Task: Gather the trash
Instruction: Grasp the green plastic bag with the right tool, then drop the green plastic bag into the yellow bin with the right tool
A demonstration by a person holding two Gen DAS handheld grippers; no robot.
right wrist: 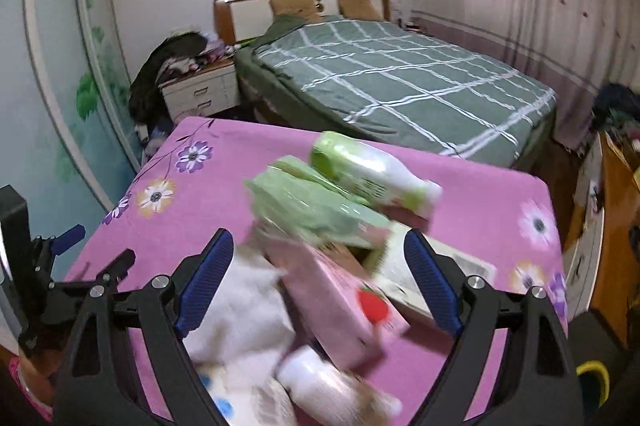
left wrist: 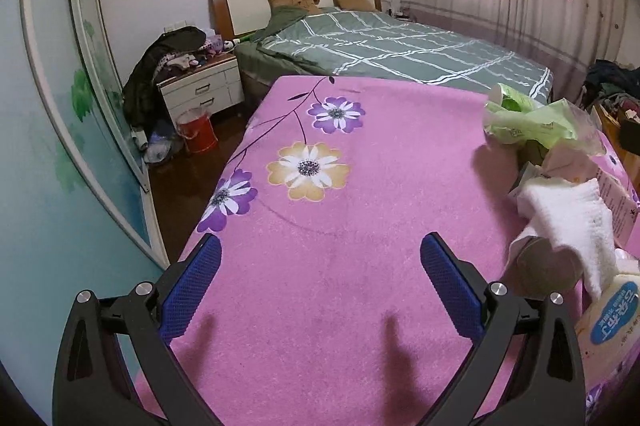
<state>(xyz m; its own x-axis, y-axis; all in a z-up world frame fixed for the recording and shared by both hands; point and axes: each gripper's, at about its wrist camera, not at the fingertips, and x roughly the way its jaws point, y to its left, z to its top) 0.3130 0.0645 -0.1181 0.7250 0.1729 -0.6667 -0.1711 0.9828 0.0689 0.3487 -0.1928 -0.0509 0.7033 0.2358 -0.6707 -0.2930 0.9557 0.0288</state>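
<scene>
On pink fuzzy floral cloth (right wrist: 480, 193): trash pile w/ green-white plastic bottle (right wrist: 372, 173), green soft pack (right wrist: 312, 205), pink carton (right wrist: 340, 298), white towel (left wrist: 568, 214). Left gripper (left wrist: 320, 254) spread, empty, over bare cloth; right gripper (right wrist: 320, 250) spread above pile, not touching.

You had a pink cloth (left wrist: 360, 226) with purple, yellow and white flowers under both views. The bedspread (left wrist: 400, 53) was grey-green with white checks. Your gripper pads (right wrist: 208, 278) were blue on black arms. The carton (right wrist: 340, 298) was pink, the wrappers (right wrist: 312, 201) pale green, the towel (left wrist: 568, 214) white.
</scene>
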